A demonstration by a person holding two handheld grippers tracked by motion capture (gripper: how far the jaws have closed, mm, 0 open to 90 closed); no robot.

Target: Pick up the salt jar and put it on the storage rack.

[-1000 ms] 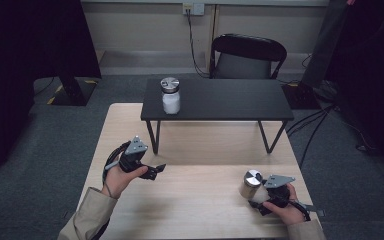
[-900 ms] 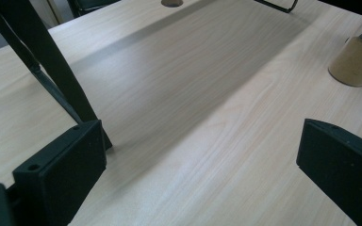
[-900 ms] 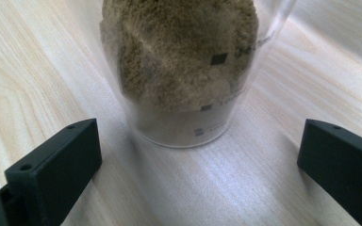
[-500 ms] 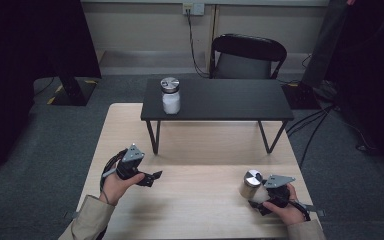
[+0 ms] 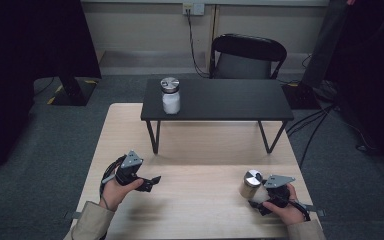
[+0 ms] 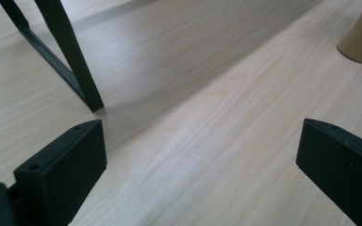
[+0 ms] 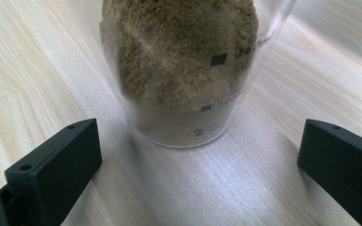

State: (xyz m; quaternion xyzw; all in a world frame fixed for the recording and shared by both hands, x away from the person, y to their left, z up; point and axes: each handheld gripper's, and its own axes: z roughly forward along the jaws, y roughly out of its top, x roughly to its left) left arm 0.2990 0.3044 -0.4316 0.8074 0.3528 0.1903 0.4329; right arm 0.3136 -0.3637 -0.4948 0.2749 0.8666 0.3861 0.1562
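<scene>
Jar of brown powder (image 7: 184,70) stands just ahead of the right gripper (image 5: 270,192), jaws spread, grasp pending. Left gripper (image 5: 147,183), jaws spread and empty, has drawn back from that jar.

A bare recording room or lab, set up as a test station.

A pale wooden table (image 5: 130,125) is sitting on grey carpet (image 5: 55,145) at centre frame, a folding chair (image 5: 248,55) and wall socket (image 5: 192,8) are showing at top centre, cables (image 5: 320,120) are trailing at right.
</scene>
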